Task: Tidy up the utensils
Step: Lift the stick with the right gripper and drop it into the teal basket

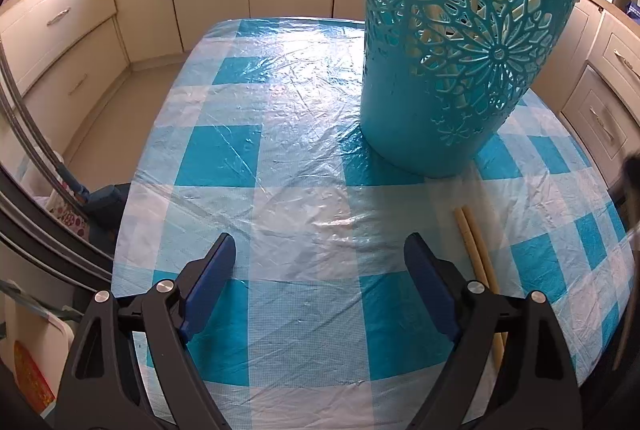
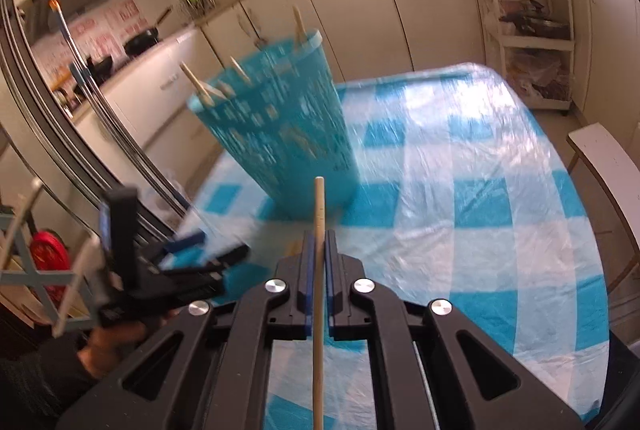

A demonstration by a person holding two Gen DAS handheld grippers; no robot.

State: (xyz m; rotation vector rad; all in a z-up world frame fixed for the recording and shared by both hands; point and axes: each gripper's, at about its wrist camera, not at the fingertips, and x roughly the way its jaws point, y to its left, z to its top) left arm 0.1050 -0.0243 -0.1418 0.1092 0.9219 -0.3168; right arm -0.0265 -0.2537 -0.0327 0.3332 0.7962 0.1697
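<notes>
Beside the basket [image 1: 460, 42], left tongs [image 1: 320, 270] gape near two chopsticks [image 1: 476, 258]; right tongs [image 2: 319, 246] clamp a chopstick [image 2: 319, 214].

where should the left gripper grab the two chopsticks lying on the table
Grip the chopsticks mid-length, across both at once. They lie flat, side by side and touching, right of the open left gripper, their far ends just short of the basket. Come from above with the jaws straddling the pair; low on the tablecloth, they likely leave no room for a side approach.
</notes>
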